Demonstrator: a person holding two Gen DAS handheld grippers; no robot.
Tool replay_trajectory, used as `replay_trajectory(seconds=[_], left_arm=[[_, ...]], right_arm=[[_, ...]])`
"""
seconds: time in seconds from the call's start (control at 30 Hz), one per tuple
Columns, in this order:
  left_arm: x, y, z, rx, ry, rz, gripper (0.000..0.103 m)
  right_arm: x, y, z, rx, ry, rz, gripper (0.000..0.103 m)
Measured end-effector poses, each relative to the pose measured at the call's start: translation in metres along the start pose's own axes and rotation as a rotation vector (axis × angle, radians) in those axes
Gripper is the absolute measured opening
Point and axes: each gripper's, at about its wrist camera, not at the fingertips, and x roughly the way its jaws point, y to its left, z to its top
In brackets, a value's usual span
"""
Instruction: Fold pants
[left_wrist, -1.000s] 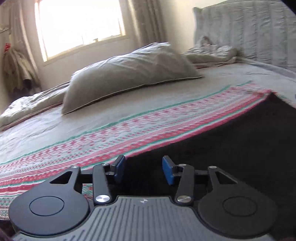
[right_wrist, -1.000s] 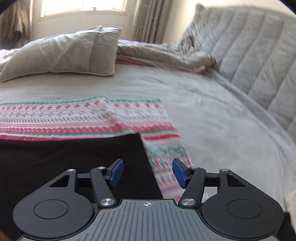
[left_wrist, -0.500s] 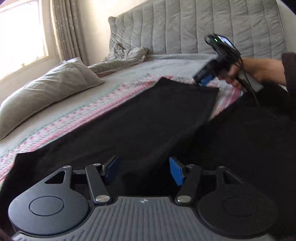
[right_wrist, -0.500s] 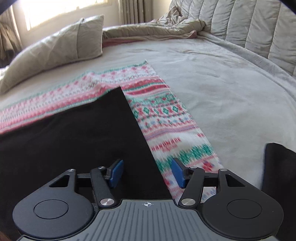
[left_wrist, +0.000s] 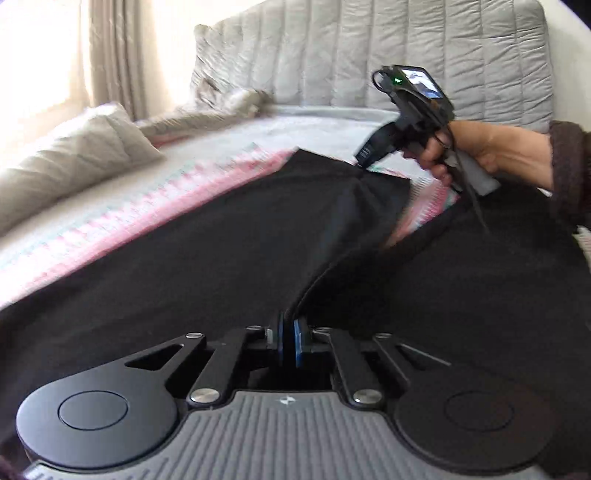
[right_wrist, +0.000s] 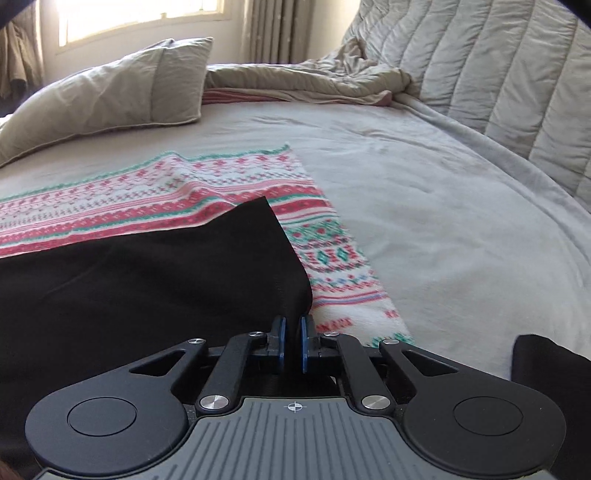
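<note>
Black pants (left_wrist: 221, 251) lie on the patterned blanket (right_wrist: 332, 266) on the bed; left tool (left_wrist: 289, 341) and right tool (right_wrist: 293, 343) each pinch an edge; soft, limp, light cloth

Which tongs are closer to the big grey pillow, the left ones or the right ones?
Hard to say. Both tongs are shut on the black pants: the left tongs at one edge, the right tongs at another. The pillow lies well beyond both, across the patterned blanket.

Bedroom — bed (right_wrist: 424, 192); pillow (right_wrist: 110, 92); headboard (left_wrist: 406, 55)
</note>
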Motion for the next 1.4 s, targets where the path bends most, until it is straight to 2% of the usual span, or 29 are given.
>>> replay_trajectory(seconds=[0.07, 0.1, 0.13, 0.2, 0.23, 0.3, 0.33, 0.43, 0.57, 0.67, 0.77, 0.83, 0.87, 1.0, 1.07, 1.13, 1.2, 1.27, 1.33, 1.4], left_arm=[[0.0, 0.005, 0.001, -0.017, 0.012, -0.036, 0.02], [-0.002, 0.009, 0.003, -0.042, 0.011, -0.054, 0.028], [-0.004, 0.011, 0.003, -0.07, 0.003, -0.068, 0.041], [-0.011, 0.014, 0.004, -0.102, -0.017, -0.066, 0.06], [-0.016, 0.016, 0.004, -0.109, -0.035, -0.054, 0.064], [-0.024, 0.021, 0.004, -0.118, -0.068, -0.031, 0.069], [-0.029, 0.025, 0.004, -0.116, -0.076, -0.004, 0.073], [-0.048, 0.049, 0.002, -0.076, -0.084, 0.13, 0.075], [-0.073, 0.114, -0.013, -0.073, -0.007, 0.373, 0.075], [-0.097, 0.177, -0.034, -0.146, 0.062, 0.573, 0.076], [-0.119, 0.234, -0.061, -0.23, 0.121, 0.715, 0.077], [-0.123, 0.266, -0.078, -0.262, 0.173, 0.764, 0.077], [-0.123, 0.279, -0.084, -0.275, 0.186, 0.76, 0.077], [-0.12, 0.306, -0.094, -0.32, 0.168, 0.647, 0.077], [-0.117, 0.315, -0.095, -0.363, 0.172, 0.565, 0.065], [-0.117, 0.311, -0.097, -0.393, 0.17, 0.483, 0.021], [-0.116, 0.3, -0.095, -0.346, 0.173, 0.495, 0.01], [-0.118, 0.295, -0.097, -0.322, 0.151, 0.532, 0.009], [-0.128, 0.291, -0.1, -0.306, 0.111, 0.581, 0.009], [-0.134, 0.287, -0.1, -0.301, 0.048, 0.667, 0.009]], right_arm=[[0.002, -0.005, -0.003, 0.006, 0.008, -0.001, 0.007], [0.002, -0.005, -0.004, 0.006, 0.009, 0.0, 0.009], [0.002, -0.004, -0.003, 0.002, 0.014, -0.002, 0.012], [0.001, -0.002, 0.001, -0.006, 0.023, 0.006, 0.025], [0.001, -0.002, 0.003, -0.005, 0.022, 0.014, 0.03], [0.0, -0.006, 0.009, 0.025, -0.003, 0.057, 0.047], [0.002, -0.009, 0.013, 0.046, -0.014, 0.082, 0.048], [0.016, -0.01, 0.024, 0.091, -0.003, 0.11, 0.048], [0.038, -0.001, 0.029, 0.1, 0.005, 0.082, 0.048], [0.045, 0.003, 0.031, 0.116, -0.024, 0.086, 0.05], [0.049, 0.01, 0.035, 0.111, -0.039, 0.073, 0.05], [0.051, 0.015, 0.038, 0.109, -0.043, 0.061, 0.049], [0.051, 0.017, 0.039, 0.111, -0.044, 0.055, 0.049], [0.055, 0.023, 0.042, 0.108, -0.054, 0.024, 0.046], [0.056, 0.027, 0.041, 0.096, -0.064, 0.016, 0.038], [0.056, 0.032, 0.04, 0.073, -0.076, 0.01, 0.029], [0.053, 0.04, 0.038, 0.019, -0.09, -0.032, 0.013], [0.05, 0.043, 0.036, -0.022, -0.111, -0.081, 0.003], [0.046, 0.036, 0.035, 0.011, -0.136, -0.081, 0.002], [0.043, 0.031, 0.034, 0.044, -0.159, -0.083, 0.001]])
